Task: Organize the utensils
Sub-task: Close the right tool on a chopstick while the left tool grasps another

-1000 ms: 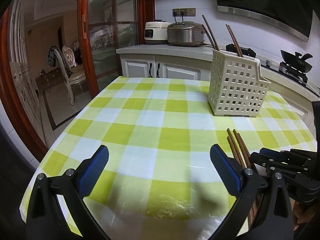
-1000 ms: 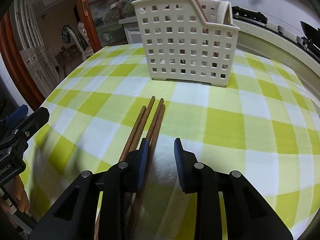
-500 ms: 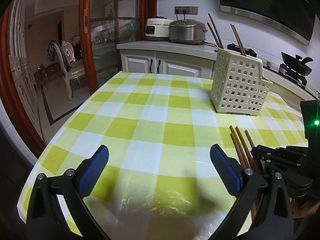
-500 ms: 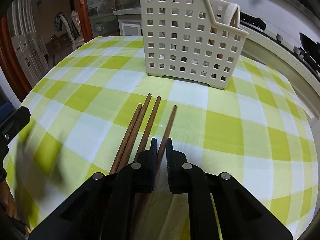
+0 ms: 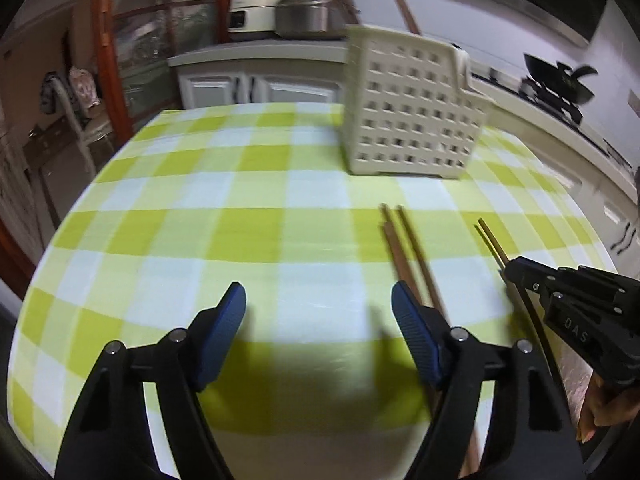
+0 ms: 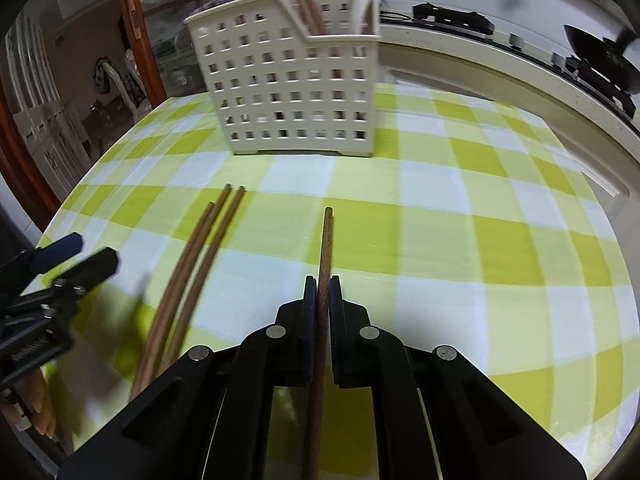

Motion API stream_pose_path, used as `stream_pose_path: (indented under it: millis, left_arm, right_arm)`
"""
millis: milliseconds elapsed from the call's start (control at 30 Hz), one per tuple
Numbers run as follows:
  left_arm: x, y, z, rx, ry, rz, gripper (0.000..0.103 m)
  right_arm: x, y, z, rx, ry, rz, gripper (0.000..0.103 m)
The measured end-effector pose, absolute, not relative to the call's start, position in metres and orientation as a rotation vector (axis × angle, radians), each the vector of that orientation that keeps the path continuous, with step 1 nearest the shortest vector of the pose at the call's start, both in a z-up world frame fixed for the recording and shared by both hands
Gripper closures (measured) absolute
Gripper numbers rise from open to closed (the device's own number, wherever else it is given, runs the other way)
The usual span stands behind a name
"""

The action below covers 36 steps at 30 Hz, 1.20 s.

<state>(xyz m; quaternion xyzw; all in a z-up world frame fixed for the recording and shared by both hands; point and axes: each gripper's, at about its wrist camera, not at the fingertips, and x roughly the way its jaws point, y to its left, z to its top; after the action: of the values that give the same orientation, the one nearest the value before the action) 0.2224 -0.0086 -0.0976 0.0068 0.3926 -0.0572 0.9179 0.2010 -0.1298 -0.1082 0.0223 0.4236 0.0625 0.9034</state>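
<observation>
- Right gripper is clamped on one brown wooden chopstick.
- Left gripper, jaws closing with nothing between them, hovers over the green-checked tabletop.
- Three loose brown chopsticks lie between both grippers.

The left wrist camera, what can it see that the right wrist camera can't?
Only the left wrist view: the left claw closing with nothing between its pads, beside the loose chopsticks, plus a white cooker on the counter.

Only the right wrist view: the right claw shut on one chopstick, and chopsticks standing inside the basket.

Both: the white basket, three loose chopsticks, the checked cloth and the wok.
</observation>
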Motion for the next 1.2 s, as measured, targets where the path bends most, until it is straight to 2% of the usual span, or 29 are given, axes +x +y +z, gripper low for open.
stream_pose_path:
  millis: [333, 500, 700, 767, 833, 933, 1200]
  left_arm:
    - [0.241, -0.035, -0.113, 0.016, 0.873, -0.108, 0.042]
    - [0.247, -0.037, -0.116, 0.006, 0.885, -0.097, 0.042]
    - [0.248, -0.043, -0.119, 0.034, 0.887, -0.098, 0.057]
    - [0.248, -0.046, -0.118, 0.034, 0.885, -0.103, 0.066]
    - [0.249, -0.048, -0.118, 0.040, 0.884, -0.114, 0.082]
    - [0.247, -0.052, -0.118, 0.060, 0.877, -0.121, 0.093]
    - [0.243, -0.048, -0.115, 0.031, 0.871, -0.148, 0.097]
  right_arm:
    - [0.192, -0.145, -0.105, 0.077, 0.853, 0.171, 0.097]
    - [0.190, -0.147, -0.105, 0.090, 0.849, 0.186, 0.097]
    - [0.190, -0.147, -0.106, 0.094, 0.853, 0.193, 0.097]
    - [0.190, -0.146, -0.106, 0.092, 0.853, 0.194, 0.097]
    - [0.190, -0.147, -0.106, 0.092, 0.854, 0.193, 0.097]
    - [0.190, -0.147, -0.107, 0.091, 0.858, 0.191, 0.097]
    - [0.189, -0.145, -0.103, 0.086, 0.846, 0.197, 0.097]
